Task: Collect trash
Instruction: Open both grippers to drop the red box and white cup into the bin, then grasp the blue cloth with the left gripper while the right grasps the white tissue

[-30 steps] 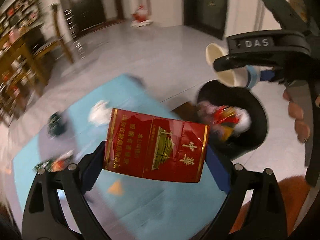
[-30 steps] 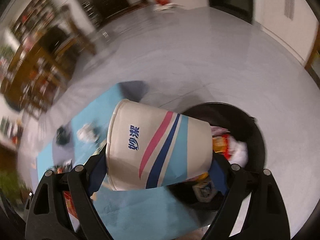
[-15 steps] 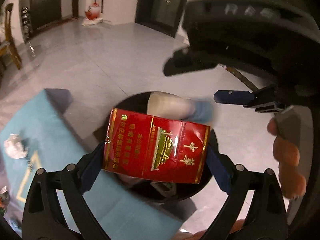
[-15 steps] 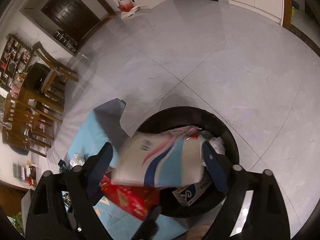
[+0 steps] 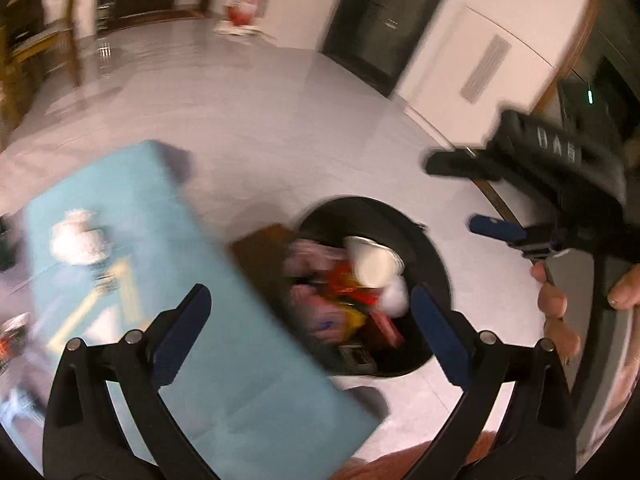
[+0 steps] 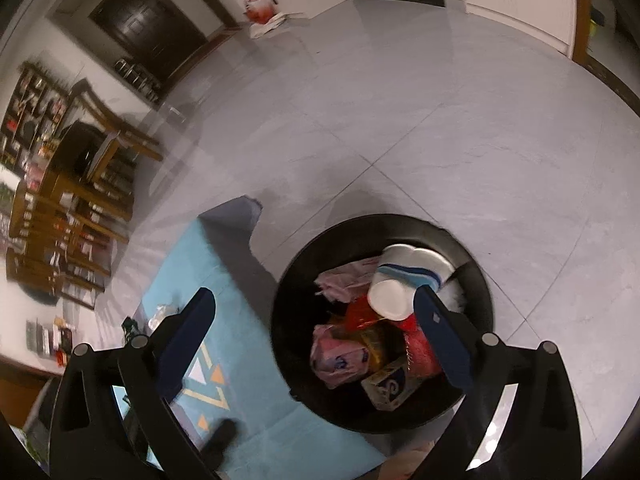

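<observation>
Black grippers (image 5: 310, 336), blue-padded jaws

Home: wooden dining chairs (image 6: 120, 136), cluttered shelves (image 6: 32, 120), tiled floor (image 6: 440, 120).

**Warm indoor light, one view smeared by motion**

Both fisheye views bend the room, with black corners. The left wrist view is heavily motion-blurred: the blue counter (image 5: 224, 344) and the trash in the bin (image 5: 432, 264) smear. The right wrist view is sharper, though shelves at its left edge streak. The glossy floor (image 6: 460, 128) carries soft reflections and shadows beside the bin (image 6: 476, 280).
</observation>
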